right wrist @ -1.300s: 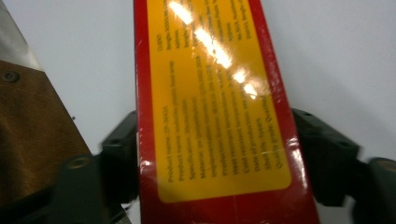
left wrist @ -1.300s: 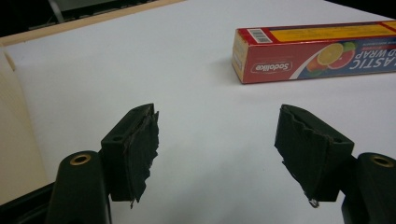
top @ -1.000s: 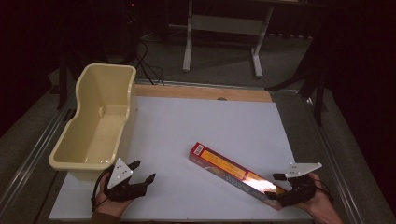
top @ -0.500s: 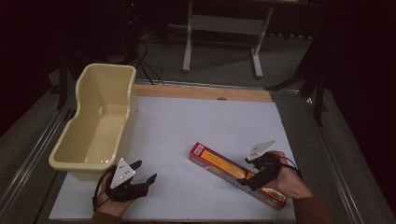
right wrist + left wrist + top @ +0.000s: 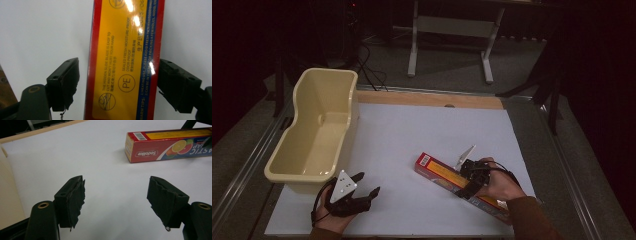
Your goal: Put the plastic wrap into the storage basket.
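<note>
A long red and yellow plastic-wrap box lies flat and slanted on the white table top. My right gripper hovers over the box's middle, held by a hand in a brown sleeve. In the right gripper view the right gripper is open, one jaw on each long side of the box, the left one with a small gap. My left gripper rests at the front left, open and with nothing in it. In the left gripper view the left gripper faces bare table, with the box farther off.
A cream plastic tub stands along the table's left side, just behind my left gripper; its wall borders the left gripper view. A wooden strip runs along the far edge. A metal stand sits on the floor beyond.
My right gripper has moved from the box's near right end up along it to its middle, and now straddles it. The left gripper has barely shifted.
</note>
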Demonstrator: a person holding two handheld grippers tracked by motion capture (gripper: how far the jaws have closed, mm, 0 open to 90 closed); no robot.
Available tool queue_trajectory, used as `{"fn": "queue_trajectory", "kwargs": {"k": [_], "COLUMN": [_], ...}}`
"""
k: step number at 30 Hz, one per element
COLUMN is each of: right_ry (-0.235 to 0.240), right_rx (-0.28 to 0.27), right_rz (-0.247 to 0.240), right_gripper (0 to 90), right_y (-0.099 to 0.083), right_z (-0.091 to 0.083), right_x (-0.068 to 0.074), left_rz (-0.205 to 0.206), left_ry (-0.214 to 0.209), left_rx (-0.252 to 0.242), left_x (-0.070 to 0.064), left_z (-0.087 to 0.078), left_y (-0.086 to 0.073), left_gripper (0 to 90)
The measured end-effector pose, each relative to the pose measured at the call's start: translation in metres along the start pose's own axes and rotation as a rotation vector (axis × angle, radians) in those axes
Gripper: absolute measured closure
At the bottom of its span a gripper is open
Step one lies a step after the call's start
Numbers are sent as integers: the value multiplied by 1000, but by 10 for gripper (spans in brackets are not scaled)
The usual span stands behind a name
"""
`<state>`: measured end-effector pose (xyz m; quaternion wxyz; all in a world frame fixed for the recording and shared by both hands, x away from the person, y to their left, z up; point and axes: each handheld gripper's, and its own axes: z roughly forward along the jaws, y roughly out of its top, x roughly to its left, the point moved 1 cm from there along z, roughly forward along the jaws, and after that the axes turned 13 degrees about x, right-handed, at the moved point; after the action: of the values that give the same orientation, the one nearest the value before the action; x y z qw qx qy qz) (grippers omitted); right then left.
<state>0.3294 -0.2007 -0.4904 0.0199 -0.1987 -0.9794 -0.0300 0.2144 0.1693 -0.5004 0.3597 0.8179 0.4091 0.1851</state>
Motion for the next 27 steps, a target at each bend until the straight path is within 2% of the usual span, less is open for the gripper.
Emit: {"fn": "queue_trajectory", "kwargs": {"k": [5, 8, 12, 17, 19, 23, 27], "right_ry": [17, 22, 27, 31, 27, 25, 23], "right_rx": [83, 93, 153, 189, 207, 244, 262], "right_rz": [-3, 8, 9, 7, 13, 59, 77], "right_gripper": [302, 326, 349, 367, 380, 395, 400], "right_y": [5, 8, 13, 18, 20, 22, 24], "right_z": [7, 9, 16, 16, 16, 15, 15], "right_x": [0, -3, -4, -5, -5, -5, -4], "left_rz": [8, 12, 11, 14, 16, 14, 12], "left_ry": [-2, -3, -5, -7, -8, -6, -3], "left_rx": [4, 5, 5, 5, 5, 5, 4], "left_x": [-2, -2, -2, -3, -4, -3, -3], "left_z": [1, 1, 1, 1, 1, 1, 1], "left_y": [0, 0, 0, 0, 0, 0, 0], "left_gripper": [298, 298, 298, 298, 298, 298, 298]}}
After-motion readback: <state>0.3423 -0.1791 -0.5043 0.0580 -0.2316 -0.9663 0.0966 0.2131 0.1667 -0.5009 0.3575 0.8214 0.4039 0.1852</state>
